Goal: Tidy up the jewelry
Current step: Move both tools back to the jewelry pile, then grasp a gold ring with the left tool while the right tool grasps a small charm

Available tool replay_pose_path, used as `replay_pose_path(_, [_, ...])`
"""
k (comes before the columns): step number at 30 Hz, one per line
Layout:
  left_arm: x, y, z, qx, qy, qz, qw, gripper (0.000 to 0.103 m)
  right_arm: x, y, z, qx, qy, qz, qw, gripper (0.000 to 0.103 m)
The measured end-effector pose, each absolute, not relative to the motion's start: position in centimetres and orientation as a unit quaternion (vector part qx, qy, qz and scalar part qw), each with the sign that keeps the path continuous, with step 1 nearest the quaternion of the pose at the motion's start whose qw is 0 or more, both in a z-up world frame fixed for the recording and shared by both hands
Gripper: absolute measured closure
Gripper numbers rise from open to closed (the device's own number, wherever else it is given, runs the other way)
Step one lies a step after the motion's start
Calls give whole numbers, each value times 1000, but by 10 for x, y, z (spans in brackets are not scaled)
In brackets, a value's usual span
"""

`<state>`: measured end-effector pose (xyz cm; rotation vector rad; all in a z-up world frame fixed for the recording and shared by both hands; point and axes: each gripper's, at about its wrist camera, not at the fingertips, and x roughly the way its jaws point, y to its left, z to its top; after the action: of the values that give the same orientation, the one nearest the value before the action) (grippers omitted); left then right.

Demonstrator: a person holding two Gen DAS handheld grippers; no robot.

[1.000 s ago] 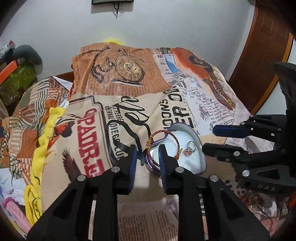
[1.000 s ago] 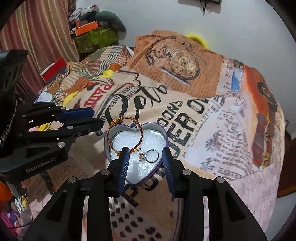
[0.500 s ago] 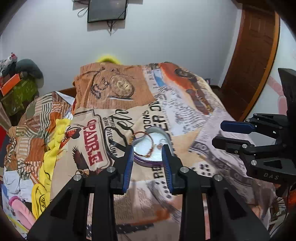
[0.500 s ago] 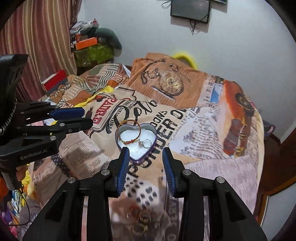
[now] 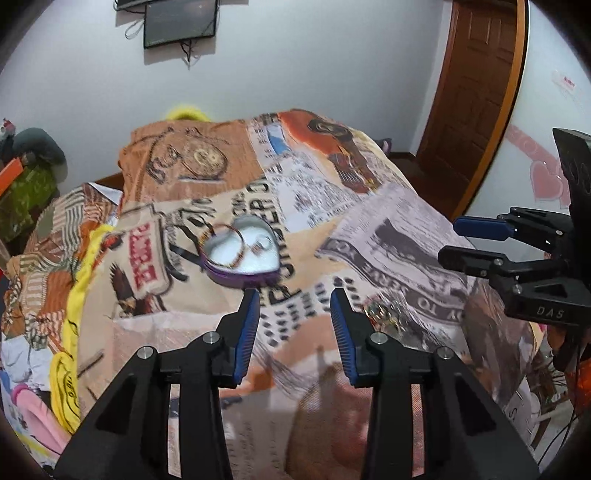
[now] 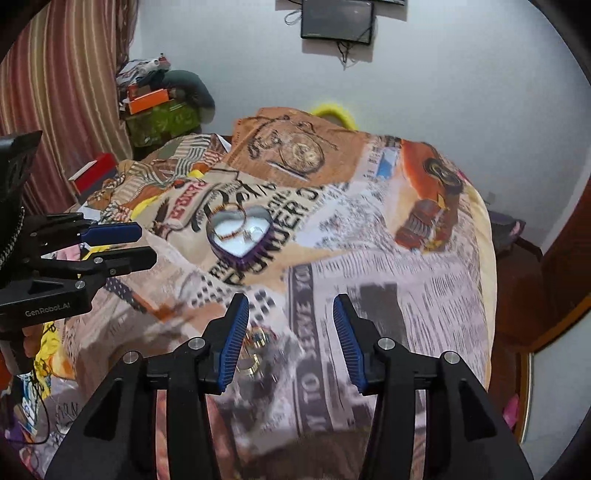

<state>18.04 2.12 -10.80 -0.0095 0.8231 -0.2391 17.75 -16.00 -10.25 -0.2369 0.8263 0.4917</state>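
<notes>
Heart-shaped tin [image 5: 242, 254]: purple wall, white lining, lidless, resting on the printed bedspread [image 5: 369, 229] near the middle of the bed. Contents: one orange-and-gold bangle [image 5: 225, 245] leaning over the tin's left rim, and one small ring [image 5: 261, 246] on the lining.

Loose jewelry [image 6: 255, 350]: a small blurred heap of gold-coloured pieces on the bedspread, well apart from the tin (individual pieces cannot be told).

Left gripper [image 5: 293, 306]: angled down toward the bedspread, short of the tin. Jaws have just been opening and stand apart; nothing between them, only cloth behind the gap.

Right gripper [image 6: 290, 308]: likewise angled down, nearer the heap than the tin. Jaws have just been opening and stand apart, empty; the heap lies just beside the left blue pad [image 6: 232, 339], not between the pads.

View notes: the right wrist view alone shows a striped curtain [image 6: 55, 92], a pile of boxes in the corner, and fingers wrapped on the left gripper's handle at the left edge. The left wrist view alone shows a brown wooden door [image 5: 476, 92] and pink heart stickers on the wall. A dark wall screen [image 5: 180, 23] appears in both.
</notes>
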Motion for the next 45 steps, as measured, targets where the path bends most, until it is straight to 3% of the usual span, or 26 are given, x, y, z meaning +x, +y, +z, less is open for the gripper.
replay_pose_path(15, [176, -19, -168, 16, 445, -142, 884, 64, 187, -177, -169, -101, 450, 233, 856, 60])
replay_pose_path(20, [179, -23, -175, 2, 455, -161, 876, 64, 190, -169, -178, -91, 467, 257, 841, 70])
replay_pose_path(25, [181, -29, -178, -11, 462, -183, 868, 64, 189, -163, -186, -100, 468, 268, 836, 93])
replay_pose_path(35, [185, -50, -179, -15, 470, -211, 857, 64, 183, -177, -178, -77, 459, 270, 843, 94])
replay_pose_path(40, [192, -59, -182, -20, 477, -217, 851, 75, 180, -193, -170, -67, 450, 260, 852, 94])
replay_pose_path(43, [198, -62, -185, -24, 481, -211, 850, 86, 180, -200, -167, -61, 446, 256, 855, 93])
replay_pose_path(45, [201, -62, -186, -31, 483, -207, 850, 87, 180, -203, -165, -57, 445, 255, 857, 93])
